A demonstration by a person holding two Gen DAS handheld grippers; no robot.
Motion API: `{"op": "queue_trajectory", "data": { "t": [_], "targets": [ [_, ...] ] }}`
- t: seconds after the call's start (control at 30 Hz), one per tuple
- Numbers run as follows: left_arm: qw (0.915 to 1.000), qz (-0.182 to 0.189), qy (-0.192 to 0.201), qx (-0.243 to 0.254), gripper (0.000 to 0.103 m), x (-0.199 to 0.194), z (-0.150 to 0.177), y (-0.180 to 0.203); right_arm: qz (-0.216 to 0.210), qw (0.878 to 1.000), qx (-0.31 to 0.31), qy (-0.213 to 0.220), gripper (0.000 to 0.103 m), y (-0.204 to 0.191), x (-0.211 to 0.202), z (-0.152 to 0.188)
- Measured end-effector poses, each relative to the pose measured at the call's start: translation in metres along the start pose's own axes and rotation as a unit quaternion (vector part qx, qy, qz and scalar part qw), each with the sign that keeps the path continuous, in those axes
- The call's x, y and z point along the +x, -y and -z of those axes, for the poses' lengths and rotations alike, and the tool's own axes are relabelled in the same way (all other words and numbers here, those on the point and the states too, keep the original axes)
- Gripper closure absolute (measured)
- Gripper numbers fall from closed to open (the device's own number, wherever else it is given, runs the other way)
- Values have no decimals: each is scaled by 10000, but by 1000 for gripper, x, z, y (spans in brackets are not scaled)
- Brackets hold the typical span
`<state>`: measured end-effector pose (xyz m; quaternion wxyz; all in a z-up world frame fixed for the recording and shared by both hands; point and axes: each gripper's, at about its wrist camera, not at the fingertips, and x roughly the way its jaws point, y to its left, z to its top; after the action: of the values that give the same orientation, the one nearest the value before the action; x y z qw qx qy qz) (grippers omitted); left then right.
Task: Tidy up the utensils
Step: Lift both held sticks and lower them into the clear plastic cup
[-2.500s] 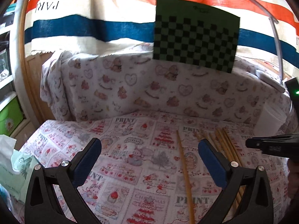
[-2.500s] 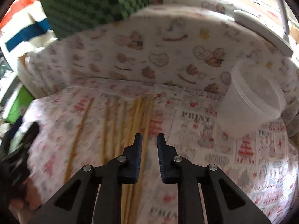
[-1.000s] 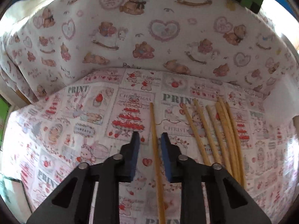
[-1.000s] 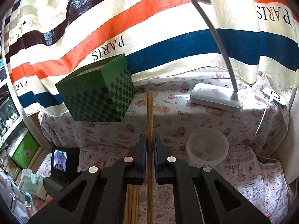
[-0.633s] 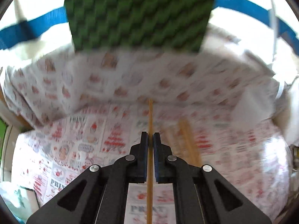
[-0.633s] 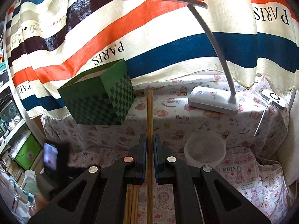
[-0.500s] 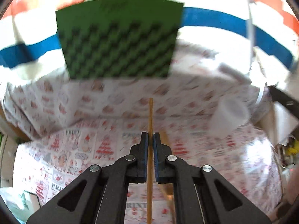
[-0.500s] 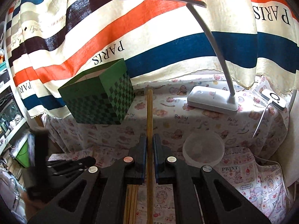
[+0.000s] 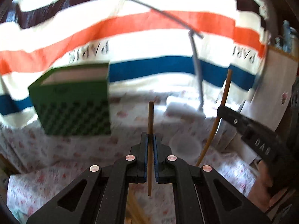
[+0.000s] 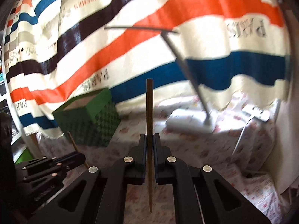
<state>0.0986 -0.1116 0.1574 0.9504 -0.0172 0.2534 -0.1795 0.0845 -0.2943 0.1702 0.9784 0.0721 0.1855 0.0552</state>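
My left gripper [image 9: 150, 137] is shut on a wooden chopstick [image 9: 150, 117] and holds it upright above the table. My right gripper [image 10: 149, 137] is shut on another wooden chopstick [image 10: 149, 108], also upright. The right gripper [image 9: 223, 111] with its chopstick [image 9: 222, 100] shows at the right of the left wrist view. The left gripper [image 10: 74, 158] shows at the lower left of the right wrist view. A clear plastic cup [image 9: 185, 146] stands on the printed tablecloth below. A few more chopsticks [image 9: 136, 212] lie on the cloth under my left gripper.
A green checkered box [image 9: 72, 102] stands at the back left, also in the right wrist view [image 10: 87, 123]. A white desk lamp [image 10: 188, 123] with a thin arm stands at the back right. A striped cloth [image 10: 168, 46] hangs behind.
My left gripper shut on a chopstick and lifted it off the cloth. Both grippers have tilted upward; the right still holds its chopstick.
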Motion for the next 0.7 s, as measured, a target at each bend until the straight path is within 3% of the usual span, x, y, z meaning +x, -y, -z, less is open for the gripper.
{"op": "queue_trajectory", "data": {
  "t": [0.1,0.17,0.27,0.4,0.57,0.7],
  "targets": [
    [9993,-103,351,-110,99,0,-10,8,200,9986,-6,492,95,5,-12,-3],
    [9979,21,565,-318,99,1,-17,12,419,9962,-58,761,95,8,-19,-4],
    [9938,-73,1081,-238,99,-2,-27,22,552,9897,2,1323,95,15,-30,-5],
    [9900,256,1348,-332,99,2,-42,33,679,9750,346,2086,95,31,-35,4],
    [9875,397,1496,-284,99,17,-47,47,853,9777,753,1766,95,56,-9,5],
    [9895,517,1272,-448,99,47,-36,48,992,9836,812,1266,95,70,19,9]
  ]
}}
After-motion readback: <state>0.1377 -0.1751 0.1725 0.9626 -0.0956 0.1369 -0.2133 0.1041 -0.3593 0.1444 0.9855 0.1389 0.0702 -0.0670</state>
